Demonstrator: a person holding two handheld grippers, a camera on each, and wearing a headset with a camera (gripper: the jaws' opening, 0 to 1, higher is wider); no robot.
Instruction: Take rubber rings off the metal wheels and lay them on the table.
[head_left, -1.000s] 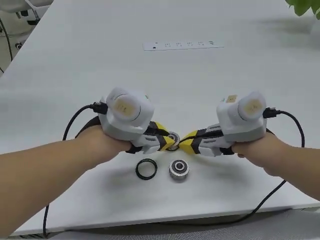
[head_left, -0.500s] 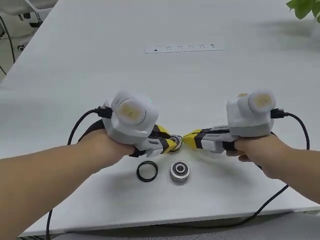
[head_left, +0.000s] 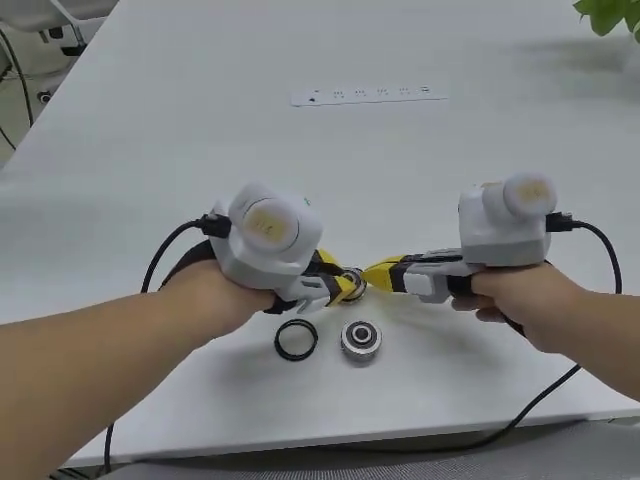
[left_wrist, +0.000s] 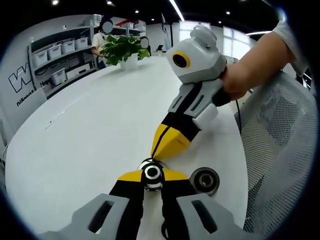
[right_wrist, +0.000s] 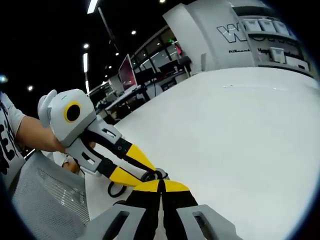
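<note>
1. The held wheel (left_wrist: 152, 173) is clamped between the yellow jaw tips of the left gripper (head_left: 340, 286). It sits just above the table (head_left: 200, 130), near the front edge.
2. The left gripper view looks at this wheel face-on, with a pale hub around a dark centre. In the head view it is just a small metallic glint between the two grippers.
3. The right gripper (right_wrist: 160, 184) has its jaws together, and their tips meet the held wheel's rim from the opposite side. I cannot tell whether they pinch any rubber there.
4. A loose rubber ring (head_left: 296, 340) lies flat on the table, just nearer the person than the grippers. A second wheel (head_left: 360, 338) sits beside it, not touching it. The left gripper view catches this second wheel just right of its own jaws.
5. Each hand wraps a gripper handle, and the forearms come in from the lower corners. The grippers lie nearly level, pointing at each other, and a black cable (head_left: 160, 262) trails off the left one.
6. Farther back, a power strip (head_left: 368, 96) lies on the table and plant leaves (head_left: 605, 14) show at the corner.
</note>
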